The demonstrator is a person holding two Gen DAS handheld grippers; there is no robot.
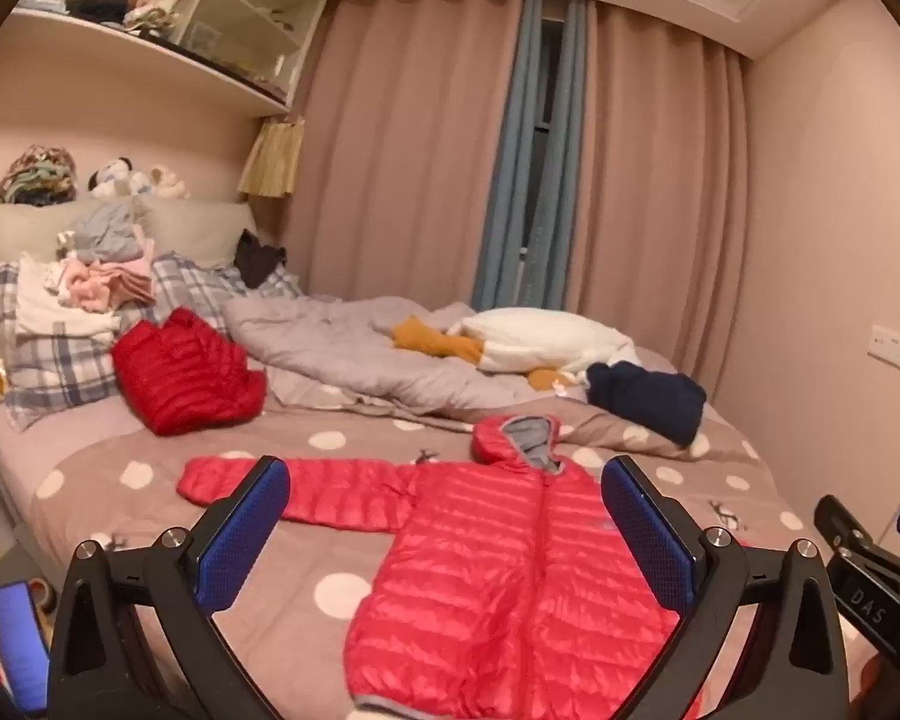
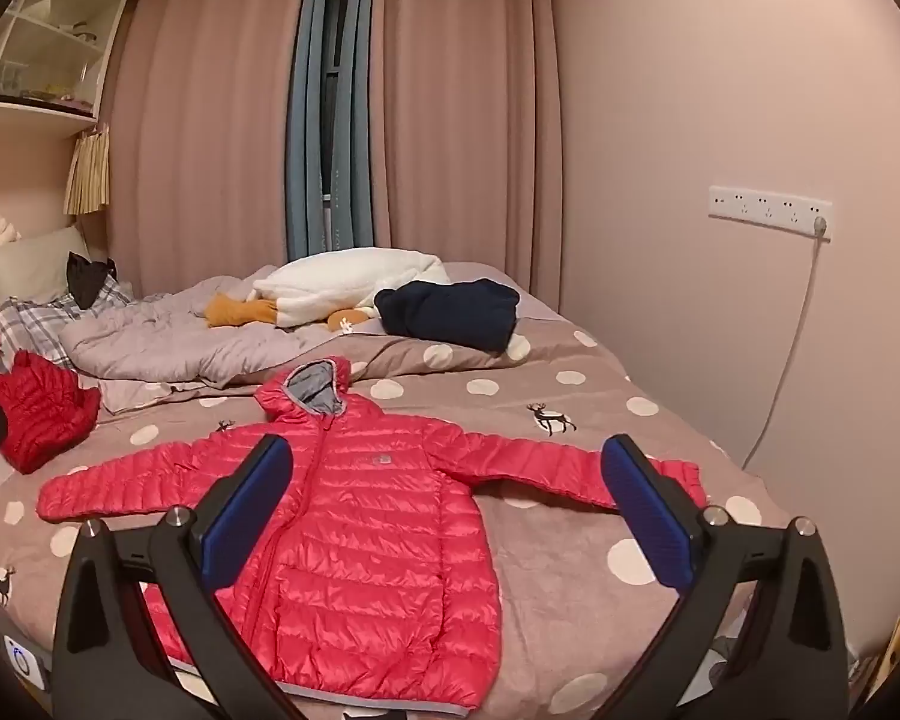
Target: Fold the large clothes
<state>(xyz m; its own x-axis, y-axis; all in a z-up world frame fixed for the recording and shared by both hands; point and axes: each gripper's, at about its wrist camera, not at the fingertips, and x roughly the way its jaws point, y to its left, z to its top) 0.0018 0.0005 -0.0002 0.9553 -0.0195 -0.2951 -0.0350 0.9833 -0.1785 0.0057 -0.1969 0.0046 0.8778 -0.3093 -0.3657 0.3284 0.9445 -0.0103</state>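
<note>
The left gripper (image 1: 444,531) stands wide, its blue pads (image 1: 243,540) well apart with nothing between them; it hangs above the bed without touching it. At the right edge of the left wrist view a black piece of the other tool carries white letters that read "DAS" (image 1: 868,603). The right gripper (image 2: 444,519) is equally wide and holds nothing.

Beyond both, the pink-red hooded puffer jacket (image 2: 366,516) lies flat and zipped on the polka-dot bedsheet (image 2: 570,540) in the lower middle of each view, sleeves spread to either side, the grey-lined hood toward the top. A small grey chest logo (image 2: 383,463) shows on it, too small to read. The sheet bears white dots and a small reindeer print (image 2: 549,419).

Farther out, a darker red puffer jacket (image 1: 189,372) sits bunched at middle left, near plaid pillows (image 1: 60,360). A dark navy garment (image 2: 450,312) rests at the centre, beside a white plush toy (image 2: 354,285) on the grey quilt (image 1: 354,354). A white socket strip (image 2: 771,211) is on the right wall.
</note>
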